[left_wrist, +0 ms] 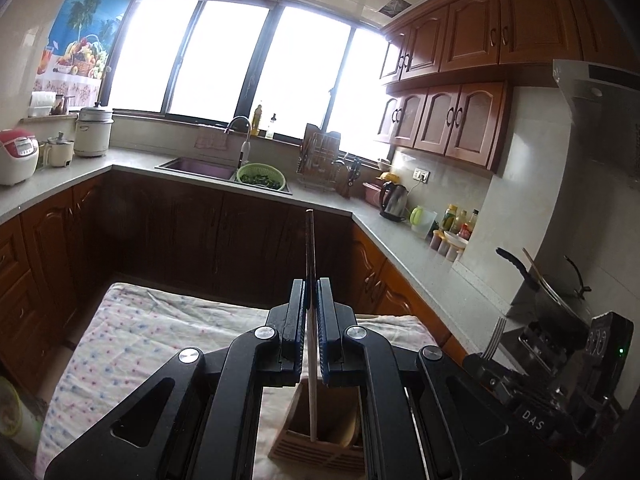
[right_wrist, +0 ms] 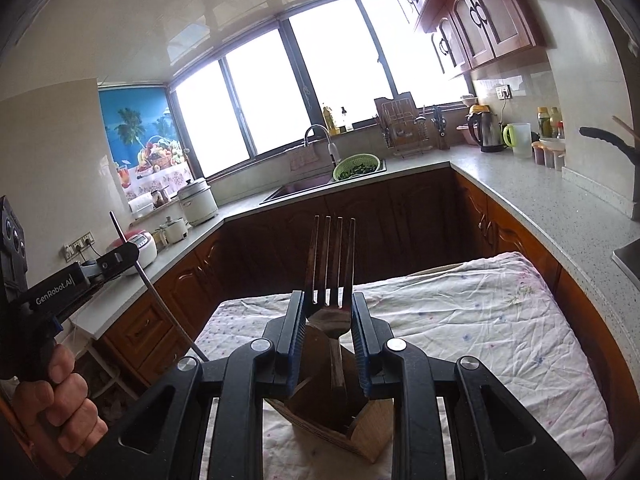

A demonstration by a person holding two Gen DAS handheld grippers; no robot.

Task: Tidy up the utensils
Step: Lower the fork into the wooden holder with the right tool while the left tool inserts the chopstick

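Observation:
My left gripper is shut on a thin chopstick, dark at the top and pale below. In this view its lower end lines up with the opening of the wooden utensil holder. My right gripper is shut on a metal fork with the tines pointing up. The fork's dark handle runs down toward the wooden utensil holder; I cannot tell whether its end is inside. The right wrist view shows the left gripper at the left with the chopstick, held by a person's hand. The holder stands on a table under a floral cloth.
Beyond the floral cloth, wooden cabinets and a grey counter wrap around the room. A sink holds a green colander. A kettle, jars and a dish rack stand at the right. A pan handle juts out near the right gripper.

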